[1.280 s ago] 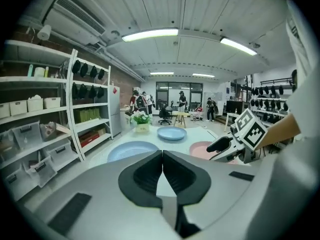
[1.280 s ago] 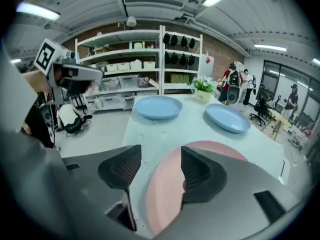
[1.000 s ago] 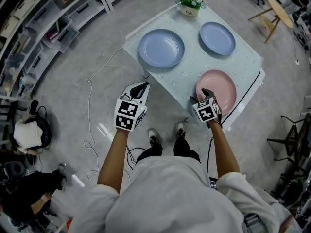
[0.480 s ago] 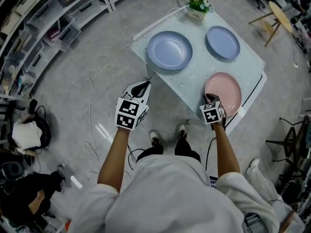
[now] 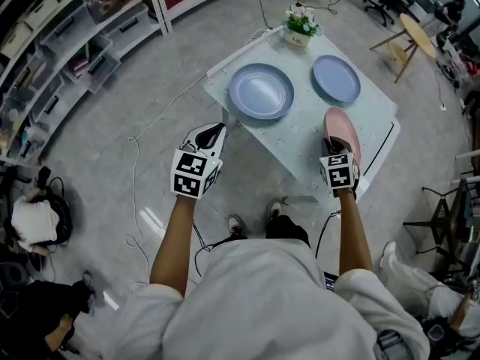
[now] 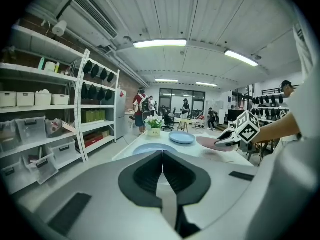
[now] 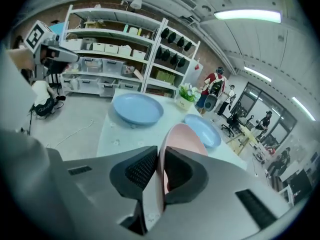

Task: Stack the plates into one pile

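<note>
closing r tool (image 7: 158, 151) on rim of pink plate (image 5: 341, 130); plate tilted up | l tool (image 6: 162, 152) shut; empty

2 plates are the same soft grey-blue: the large plate (image 5: 260, 91) by the tabletop's (image 5: 300, 137) left corner and the small plate (image 5: 336, 79) along its far right edge. The pink plate (image 5: 341, 128) at the near right edge is pale rose. The tabletop is whitish mint, faintly speckled. At the far corner, the plant (image 5: 301, 19) shows white blooms and green leaves.
</note>
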Demonstrator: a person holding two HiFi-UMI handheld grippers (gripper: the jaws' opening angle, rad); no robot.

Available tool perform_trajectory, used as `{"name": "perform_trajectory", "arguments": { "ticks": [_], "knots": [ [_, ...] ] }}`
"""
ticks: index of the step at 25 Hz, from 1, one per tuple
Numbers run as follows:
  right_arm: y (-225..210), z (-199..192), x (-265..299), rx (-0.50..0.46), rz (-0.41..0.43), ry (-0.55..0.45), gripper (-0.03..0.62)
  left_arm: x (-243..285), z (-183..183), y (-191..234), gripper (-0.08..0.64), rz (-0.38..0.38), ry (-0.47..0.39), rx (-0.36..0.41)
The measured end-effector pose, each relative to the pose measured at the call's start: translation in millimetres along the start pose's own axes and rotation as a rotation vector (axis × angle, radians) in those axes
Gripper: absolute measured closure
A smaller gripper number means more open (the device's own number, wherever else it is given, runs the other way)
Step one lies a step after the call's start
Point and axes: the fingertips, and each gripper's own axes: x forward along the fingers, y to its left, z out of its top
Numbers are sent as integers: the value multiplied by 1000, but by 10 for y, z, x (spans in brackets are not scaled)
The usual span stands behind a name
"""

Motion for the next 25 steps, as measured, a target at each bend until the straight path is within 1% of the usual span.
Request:
{"name": "perform_trajectory", "arguments": {
  "ticks": [3,6,9,12,16,18,22,25],
  "knots": [
    [44,419,-52,-44,1,-77,540,-58,69,148,540,32,-23,-15],
    [128,895,11,-134,21,-158,543,-96,123,306,540,72,-30,-24],
    [283,1302,138,-214,68,-213,541,-116,137,458,540,118,-21,-33],
    [506,1580,335,-303,123,-242,540,-126,125,597,540,170,-12,-52],
    [855,1818,636,-454,212,-264,540,-86,142,747,540,230,2,-63],
    [1036,1872,776,-523,260,-267,540,-69,145,828,540,263,6,-78],
    [1314,1851,1035,-613,362,-260,537,6,102,900,540,312,23,-100],
    [1493,1753,1188,-684,410,-247,537,29,28,927,540,336,38,-113]
  ]
}}
